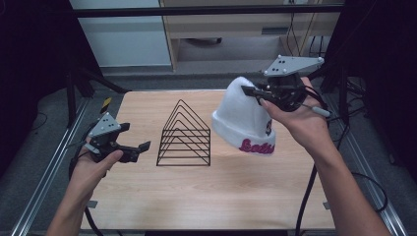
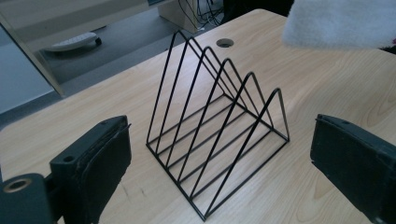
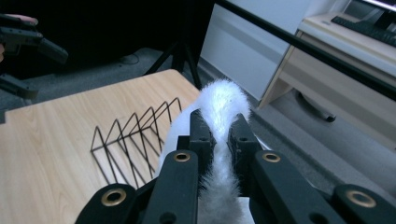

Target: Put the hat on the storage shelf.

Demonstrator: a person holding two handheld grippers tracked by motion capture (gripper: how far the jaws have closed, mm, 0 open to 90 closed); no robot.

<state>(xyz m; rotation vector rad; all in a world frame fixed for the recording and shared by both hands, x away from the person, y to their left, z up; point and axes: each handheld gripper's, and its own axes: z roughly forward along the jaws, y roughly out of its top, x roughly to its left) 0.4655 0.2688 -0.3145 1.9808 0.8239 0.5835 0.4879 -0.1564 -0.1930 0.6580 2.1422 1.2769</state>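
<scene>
A white knit hat (image 1: 244, 120) with pink lettering on its cuff hangs in the air over the right half of the table. My right gripper (image 1: 252, 91) is shut on its crown; in the right gripper view the fluffy white fabric (image 3: 220, 105) is pinched between the two black jaws. A black wire rack (image 1: 184, 136) of triangular dividers stands upright at the table's middle. My left gripper (image 1: 134, 138) hovers left of the rack, open, with nothing between its jaws. The left gripper view looks at the rack (image 2: 217, 135) between the wide-apart pads (image 2: 105, 161).
The wooden table (image 1: 221, 191) has bare surface in front of the rack and hat. A cable hole (image 2: 224, 43) sits near its far edge. Metal rails run along both table sides. A cabinet and cables stand beyond the table.
</scene>
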